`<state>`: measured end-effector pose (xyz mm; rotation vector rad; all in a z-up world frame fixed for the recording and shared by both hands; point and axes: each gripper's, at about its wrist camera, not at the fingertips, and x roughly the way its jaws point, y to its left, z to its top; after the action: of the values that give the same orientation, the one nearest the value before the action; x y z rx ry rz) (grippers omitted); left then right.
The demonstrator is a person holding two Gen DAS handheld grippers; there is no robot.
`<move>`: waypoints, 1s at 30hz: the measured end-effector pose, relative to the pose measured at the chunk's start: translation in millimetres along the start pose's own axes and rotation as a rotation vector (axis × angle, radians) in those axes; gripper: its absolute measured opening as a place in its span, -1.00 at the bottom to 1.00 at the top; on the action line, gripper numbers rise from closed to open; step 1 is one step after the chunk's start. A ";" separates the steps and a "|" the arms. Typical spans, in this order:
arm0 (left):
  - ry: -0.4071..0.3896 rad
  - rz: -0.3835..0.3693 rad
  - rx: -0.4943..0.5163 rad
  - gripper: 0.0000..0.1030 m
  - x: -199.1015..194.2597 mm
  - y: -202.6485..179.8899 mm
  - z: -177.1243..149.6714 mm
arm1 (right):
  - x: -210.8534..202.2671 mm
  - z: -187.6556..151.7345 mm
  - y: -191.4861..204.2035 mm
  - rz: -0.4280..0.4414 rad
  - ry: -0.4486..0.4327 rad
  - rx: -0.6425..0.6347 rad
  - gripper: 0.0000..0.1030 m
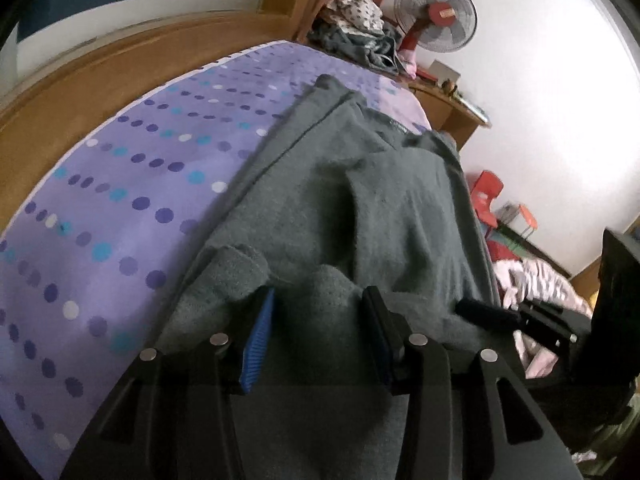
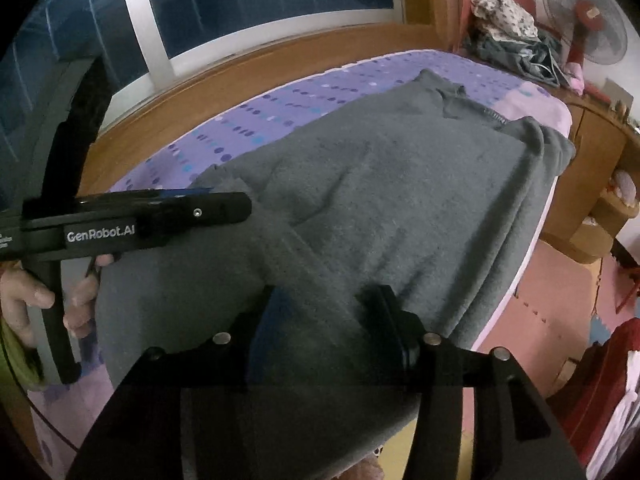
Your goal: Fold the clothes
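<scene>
A grey fleece sweater [image 1: 392,208] lies spread over the bed, collar toward the far end [image 2: 460,100]. My left gripper [image 1: 322,312] hovers low over its near edge. A raised hump of grey fabric sits between the blue pads [image 1: 260,324], and I see no pinch on it. In the right wrist view the left gripper [image 2: 224,210] comes in from the left, held by a hand [image 2: 24,304]. My right gripper [image 2: 326,316] stands over a folded band of the sweater [image 2: 312,264], which runs loosely between its parted fingers. Its dark fingertips [image 1: 488,314] show at the right in the left wrist view.
The bed has a purple dotted sheet [image 1: 120,200] and a wooden frame [image 2: 280,64] under a window. A pile of clothes [image 2: 512,32] and a standing fan [image 1: 436,12] are at the far end. Pink floor mats [image 2: 552,304] lie beside the bed on the right.
</scene>
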<state>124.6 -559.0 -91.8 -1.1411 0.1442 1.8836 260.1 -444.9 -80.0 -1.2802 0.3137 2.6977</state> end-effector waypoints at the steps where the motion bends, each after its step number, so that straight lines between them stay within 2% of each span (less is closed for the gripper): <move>1: 0.006 0.004 0.005 -0.13 -3.7 -0.8 0.3 | -2.4 0.2 0.8 -0.007 0.001 -0.001 -0.04; 3: -0.011 0.013 0.009 -0.13 -20.9 2.4 -1.0 | -11.4 -0.7 4.0 -0.028 -0.004 0.001 -0.04; 5: -0.045 0.059 0.006 -0.13 -44.3 9.3 -5.5 | -25.5 -4.6 10.1 -0.038 -0.023 -0.020 -0.02; 8: -0.087 0.118 -0.004 -0.08 -77.4 22.6 -15.3 | -50.2 -15.5 28.2 -0.041 -0.052 -0.122 0.01; 10: -0.079 0.118 -0.016 0.18 -91.8 33.6 -26.0 | -64.7 -28.5 45.3 -0.036 -0.056 -0.220 0.15; 11: -0.065 0.115 -0.020 0.21 -95.1 39.2 -33.0 | -69.6 -36.2 53.0 -0.029 -0.051 -0.263 0.21; 16: -0.014 0.161 -0.031 0.23 -89.2 57.5 -57.5 | -72.6 -68.3 82.6 -0.006 0.006 -0.393 0.23; 21: 0.004 0.092 -0.075 0.24 -71.6 62.5 -62.5 | -58.9 -81.3 100.8 -0.033 0.031 -0.463 0.23; 25: 0.015 0.056 -0.105 0.30 -62.0 66.9 -62.8 | -48.9 -86.9 100.9 -0.051 0.043 -0.483 0.23; 28: 0.006 0.046 -0.140 0.33 -60.7 68.2 -62.6 | -46.9 -90.8 99.6 -0.063 0.019 -0.501 0.29; 30: 0.001 0.072 -0.168 0.37 -59.5 67.8 -64.3 | -45.2 -91.1 96.9 -0.058 0.015 -0.490 0.33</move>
<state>126.2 -668.9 -105.4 -1.2649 0.0278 1.9887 335.9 -562.8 -88.7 -1.3885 -0.4051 2.8132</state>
